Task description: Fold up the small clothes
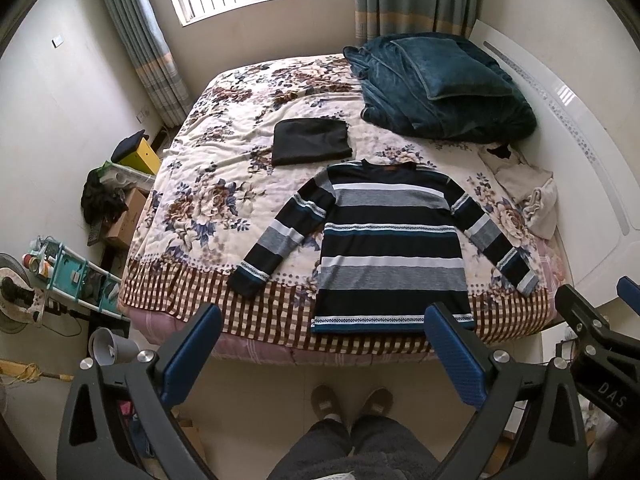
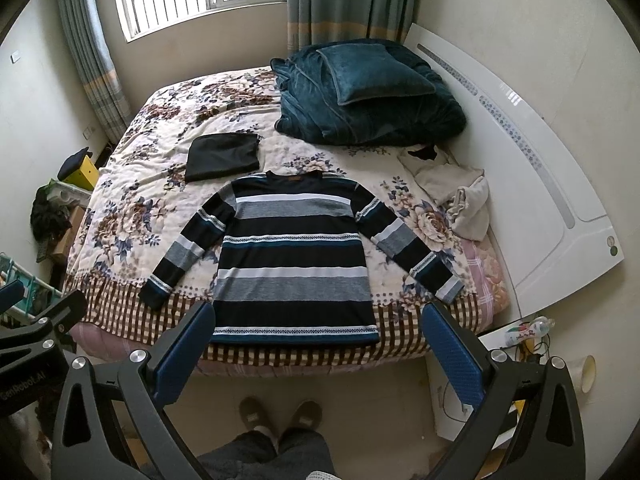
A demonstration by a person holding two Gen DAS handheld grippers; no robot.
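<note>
While I hold both grippers released above the floor, left gripper [image 1: 324, 354] and right gripper [image 2: 318, 350] grasp nothing; the striped sweater [image 2: 294, 256] lies flat mid-frame on the bed [image 2: 132, 184], a folded black garment [image 2: 222, 156] just beyond.

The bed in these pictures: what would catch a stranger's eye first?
A striped sweater lies spread flat, sleeves out, near the foot of the floral bedspread. Just beyond its collar sits a folded black garment, with a heap of teal bedding by the headboard. Both grippers hover open, holding nothing.
</note>
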